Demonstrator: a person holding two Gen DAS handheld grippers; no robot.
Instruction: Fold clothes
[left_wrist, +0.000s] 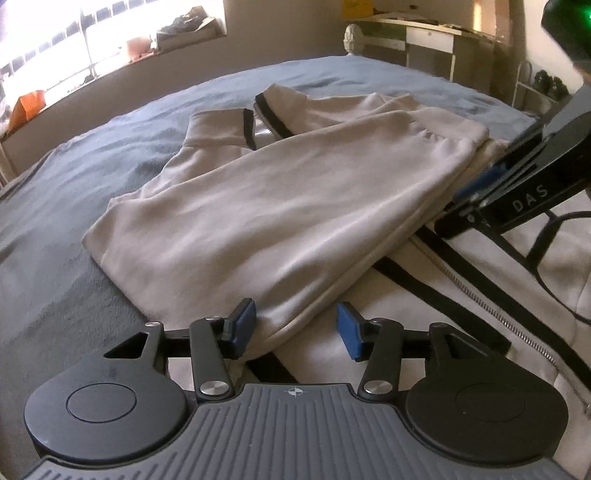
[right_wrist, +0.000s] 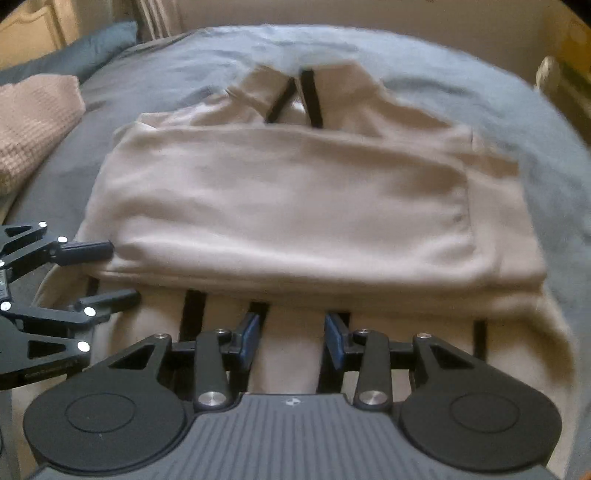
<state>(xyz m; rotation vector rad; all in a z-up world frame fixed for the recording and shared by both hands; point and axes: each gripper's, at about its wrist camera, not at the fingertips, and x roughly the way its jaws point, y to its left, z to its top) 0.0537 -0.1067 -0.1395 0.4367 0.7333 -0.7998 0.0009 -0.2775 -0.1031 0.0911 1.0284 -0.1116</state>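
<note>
Left gripper (left_wrist: 296, 330): jaws apart, nothing pinched, folded edge between pads. Right gripper (right_wrist: 291, 341): jaws apart, empty, over black-striped hem. One beige zip jacket (right_wrist: 288, 206), 12 o'clock, on blue bedspread (right_wrist: 517, 110). One tan pillow (right_wrist: 33, 125), 10 o'clock.

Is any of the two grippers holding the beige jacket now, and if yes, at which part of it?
Neither: the left gripper and right gripper stand open over the beige jacket, their pads not pressing on it.

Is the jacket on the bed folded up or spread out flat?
Partly folded. The beige jacket has a sleeve laid across its chest, ending in a straight edge, and its collar shows beyond it.
</note>
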